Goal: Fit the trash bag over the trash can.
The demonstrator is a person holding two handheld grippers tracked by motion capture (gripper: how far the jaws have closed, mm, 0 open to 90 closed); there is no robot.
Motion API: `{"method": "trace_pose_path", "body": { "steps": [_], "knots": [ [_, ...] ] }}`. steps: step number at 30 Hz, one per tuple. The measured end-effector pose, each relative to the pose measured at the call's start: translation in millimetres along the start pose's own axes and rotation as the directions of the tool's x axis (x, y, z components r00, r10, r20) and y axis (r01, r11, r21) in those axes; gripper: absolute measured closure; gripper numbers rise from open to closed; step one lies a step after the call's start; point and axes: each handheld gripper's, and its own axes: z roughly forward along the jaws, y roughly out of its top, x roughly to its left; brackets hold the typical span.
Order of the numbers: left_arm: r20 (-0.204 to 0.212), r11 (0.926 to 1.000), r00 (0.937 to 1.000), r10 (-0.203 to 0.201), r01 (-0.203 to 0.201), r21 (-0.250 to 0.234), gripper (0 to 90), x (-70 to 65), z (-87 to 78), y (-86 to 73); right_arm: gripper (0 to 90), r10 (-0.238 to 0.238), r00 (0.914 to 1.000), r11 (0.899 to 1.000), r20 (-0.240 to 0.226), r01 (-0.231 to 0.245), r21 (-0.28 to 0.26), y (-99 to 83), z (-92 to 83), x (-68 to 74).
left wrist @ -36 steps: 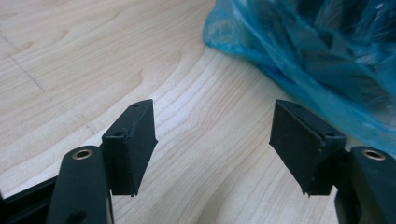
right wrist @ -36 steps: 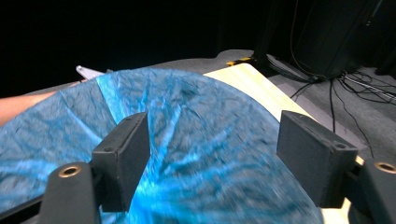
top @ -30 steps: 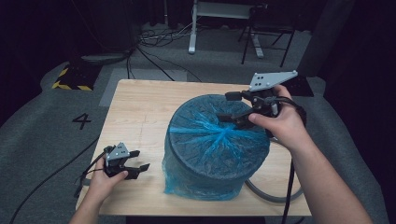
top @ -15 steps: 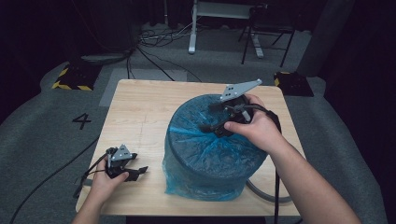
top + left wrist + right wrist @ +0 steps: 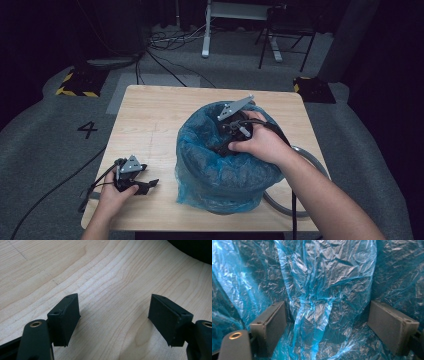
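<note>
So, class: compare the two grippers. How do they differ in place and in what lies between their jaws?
The left gripper rests low over the bare table; the right gripper dips inside the blue bag lining the bin. Left jaws frame wood; right jaws frame crumpled plastic. Both stand open, gripping nothing.

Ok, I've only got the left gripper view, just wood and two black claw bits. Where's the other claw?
Observer: In the high view the right claw is dipped into the top of a big blue bag.
Operator: Is it grabbing the bag?
Observer: No. In the right gripper view its jaws stand wide apart and have just been opening. A fold of the plastic hangs between them, not pinched.
Operator: And where's my claw on the table?
Observer: The left claw sits low near the table's front left corner, apart from the bag. Its jaws have just been opening too, with nothing between them.
</note>
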Motion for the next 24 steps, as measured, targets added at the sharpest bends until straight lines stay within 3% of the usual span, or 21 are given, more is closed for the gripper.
{"method": "trace_pose_path", "body": {
  "steps": [9,12,24],
  "knots": [
    [-0.010,0.9999,0.9999,0.010,-0.010,0.002,25.0,-1.2,0.3,0.1,16.0,-0.003,1.0000,0.997,0.001,0.003,0.082,-5.0,10.5,0.5],
    [-0.012,0.9999,0.9998,0.013,-0.013,0.005,25.1,-1.9,0.6,0.1,16.1,0.018,0.9998,0.994,0.012,-0.019,0.108,-6.5,13.5,0.0],
    [-0.014,0.9999,0.9998,0.013,-0.013,0.005,25.1,-2.2,0.7,0.1,16.4,0.023,0.9997,0.968,-0.006,-0.020,0.250,-14.8,26.8,2.1]
  ]
}}
